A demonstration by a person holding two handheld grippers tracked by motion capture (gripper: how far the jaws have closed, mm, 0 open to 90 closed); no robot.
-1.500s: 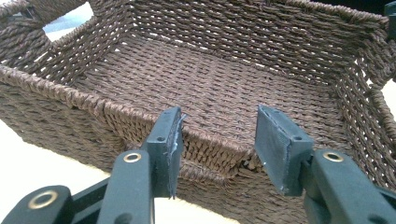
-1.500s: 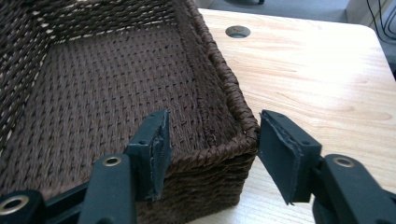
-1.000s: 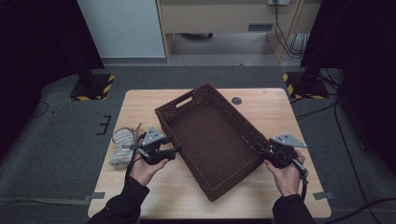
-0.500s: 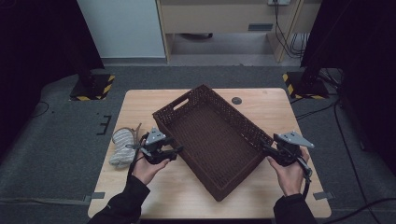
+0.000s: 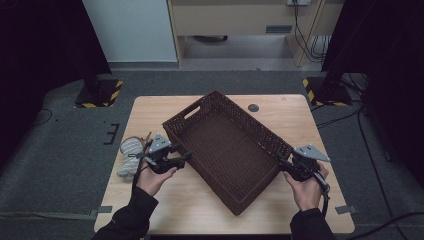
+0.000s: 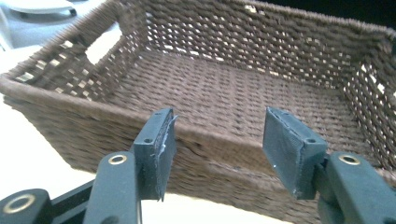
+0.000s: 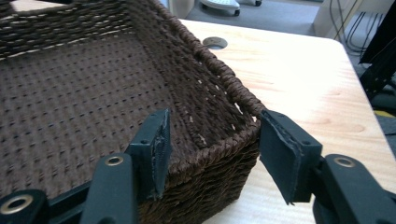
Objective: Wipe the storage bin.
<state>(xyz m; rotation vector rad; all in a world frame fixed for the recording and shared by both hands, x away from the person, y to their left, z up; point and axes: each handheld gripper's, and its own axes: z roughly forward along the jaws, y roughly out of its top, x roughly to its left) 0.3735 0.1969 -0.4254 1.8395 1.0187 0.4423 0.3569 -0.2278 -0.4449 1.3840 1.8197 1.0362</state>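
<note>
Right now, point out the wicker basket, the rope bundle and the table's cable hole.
wicker basket (image 5: 227,150), high view, woven floor
rope bundle (image 5: 127,157), high view, middle of the coil
cable hole (image 5: 253,107), high view, its dark centre

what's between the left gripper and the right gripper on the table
The brown wicker basket lies between the left gripper and right gripper, as the high view shows.

The high view looks steeply down on the desk (image 5: 165,210). Both gripper views sit close against the wicker basket (image 5: 227,150), facing its opposite walls.
</note>
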